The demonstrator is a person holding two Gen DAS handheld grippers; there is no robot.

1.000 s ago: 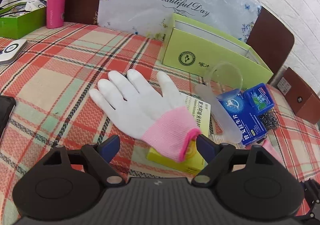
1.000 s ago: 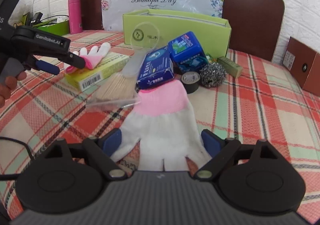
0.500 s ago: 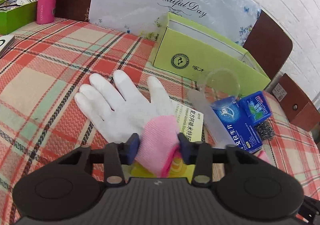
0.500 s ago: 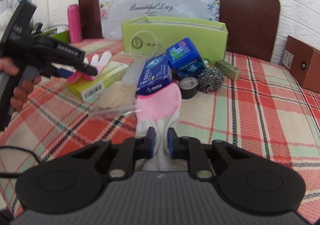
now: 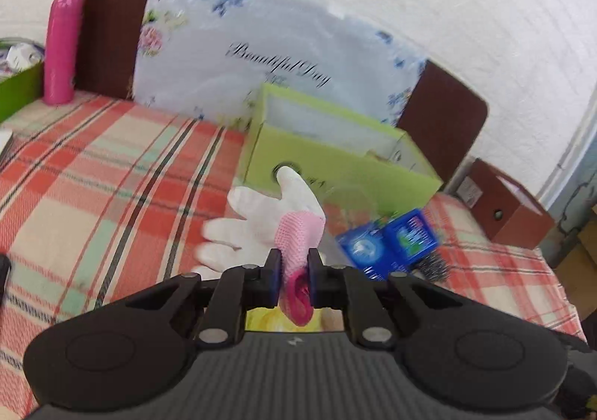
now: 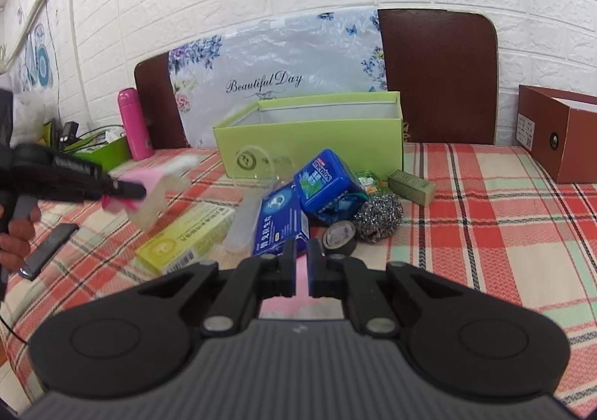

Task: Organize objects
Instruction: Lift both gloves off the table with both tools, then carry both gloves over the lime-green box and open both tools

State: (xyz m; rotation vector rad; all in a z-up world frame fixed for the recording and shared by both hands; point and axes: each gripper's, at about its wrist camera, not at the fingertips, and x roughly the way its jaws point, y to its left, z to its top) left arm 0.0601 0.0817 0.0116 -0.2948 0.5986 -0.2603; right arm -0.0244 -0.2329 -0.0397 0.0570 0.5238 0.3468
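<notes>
Left tongs (image 5: 294, 272) pinch one glove (image 5: 261, 226) by its pink cuff, lifted above the desk (image 5: 93, 173); right tongs (image 6: 302, 267) clamp the other glove (image 6: 301, 276).

Matte black plastic throughout on the left gripper (image 5: 294, 272) and the right gripper (image 6: 302, 268). Ribbed dark grey panel at centre of each body, with a small pale mark near its top edge. Two large round black housings either side, each with a shallow circular recess. Angled black linkage arms running forward, fastened with silver round-headed screws. Flat fingers (image 5: 273, 270) with blue inner pads. Seen side-on from the right wrist camera: long black barrel with white lettering, blurred, above a grey trigger. Bare hand (image 6: 16, 233), light reddish skin, fingers curled. Thin black cable at the lower left edge.
</notes>
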